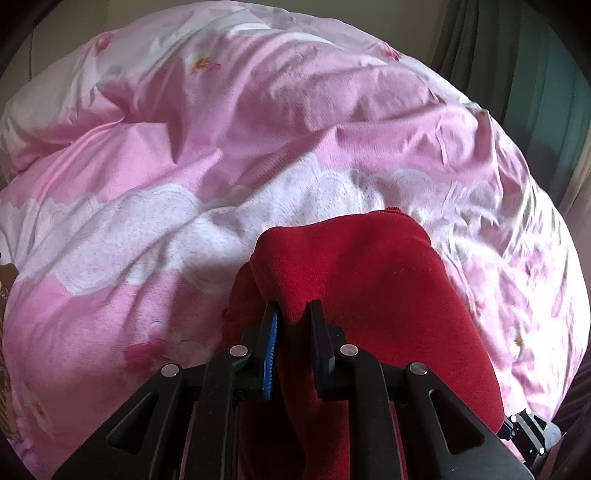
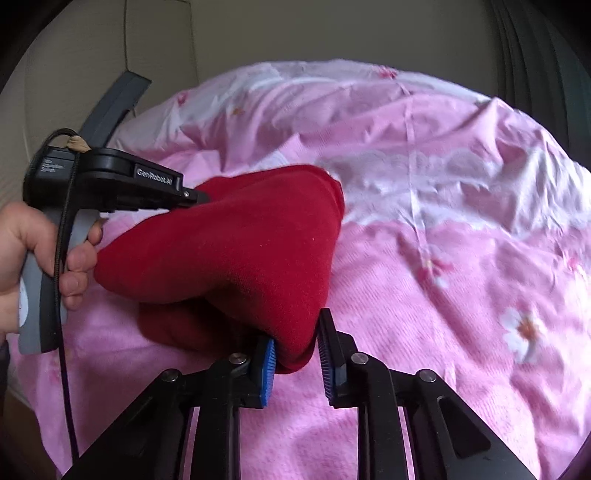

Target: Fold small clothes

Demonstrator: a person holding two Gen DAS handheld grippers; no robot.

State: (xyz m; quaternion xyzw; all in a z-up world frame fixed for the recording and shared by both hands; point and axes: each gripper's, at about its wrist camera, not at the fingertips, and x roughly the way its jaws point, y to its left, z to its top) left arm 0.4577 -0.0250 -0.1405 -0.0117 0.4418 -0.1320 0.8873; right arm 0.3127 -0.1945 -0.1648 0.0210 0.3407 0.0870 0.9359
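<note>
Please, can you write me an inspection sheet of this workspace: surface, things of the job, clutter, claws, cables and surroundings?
Surface: pink floral quilt, rumpled, with a white lace-pattern band.
Job's things: one red garment, lifted off the quilt and hanging between the two claws.
Clutter: nothing seen.
Claws: left claw shut on a fold of the garment; right claw holds the garment's corner between its blue pads. A hand grips the left claw's handle.
Cables: a black cable runs down from the left claw's body, past the hand.
Surroundings: beige wall behind; dark green curtain at the right.
</note>
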